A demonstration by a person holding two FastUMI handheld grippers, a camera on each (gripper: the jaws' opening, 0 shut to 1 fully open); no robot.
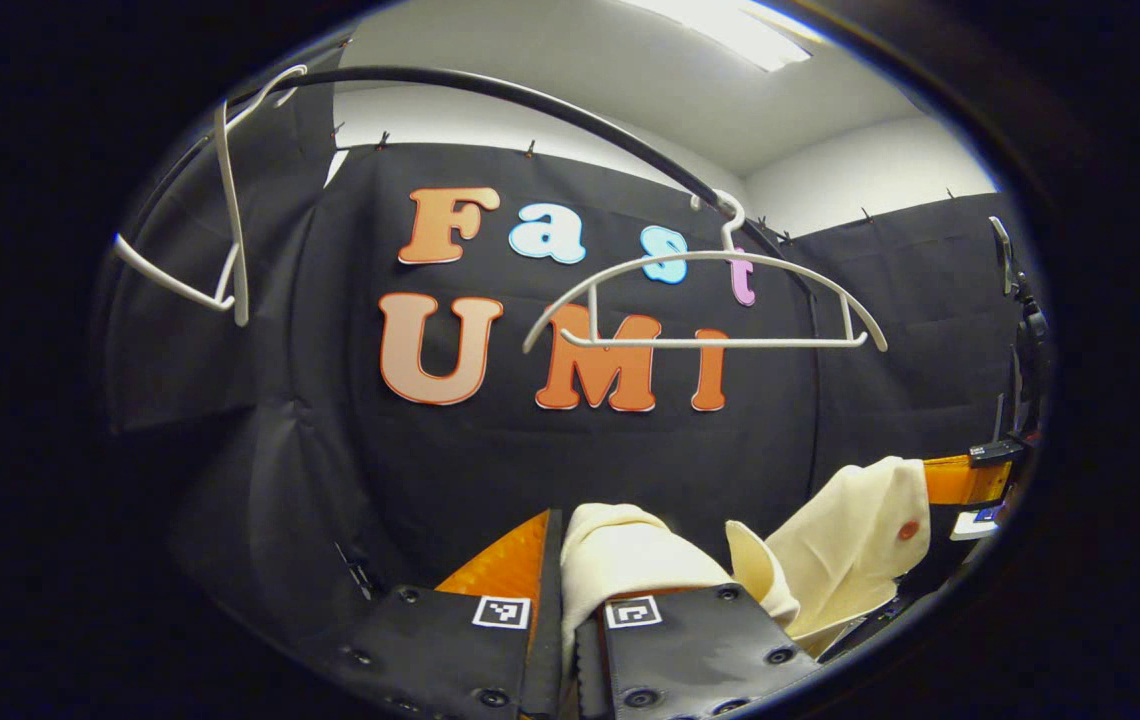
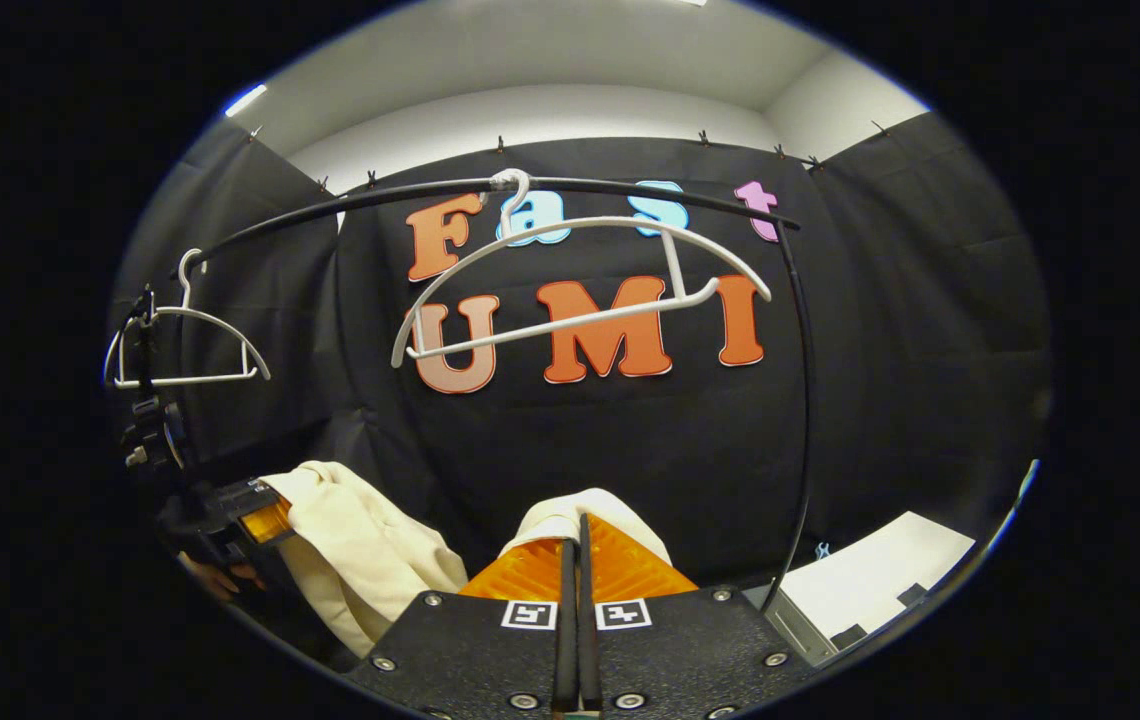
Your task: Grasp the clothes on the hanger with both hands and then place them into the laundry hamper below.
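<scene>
Booth: black cloth wall (image 2: 570,450) behind, a dark rail (image 2: 530,187) arcing across the top, pale ceiling above. Left to right in the left gripper view, I see a bare white hanger (image 1: 220,200) tipped askew at the rail's left end, then a second bare hanger (image 1: 705,300) near centre.

The cream garment (image 1: 630,560) is off both hangers and hangs low between my two tools. My left gripper (image 1: 565,600) is clenched on a bunched fold of it. Farther right, the cloth drapes up to the other tool.

In the right gripper view, the garment (image 2: 350,550) sags at lower left; the right gripper (image 2: 575,575) is clamped with cream fabric bulging at its tips.

Judgement: grasping and removal are done. Lowering and releasing into the hamper is left; I cannot see the hamper from here.
</scene>
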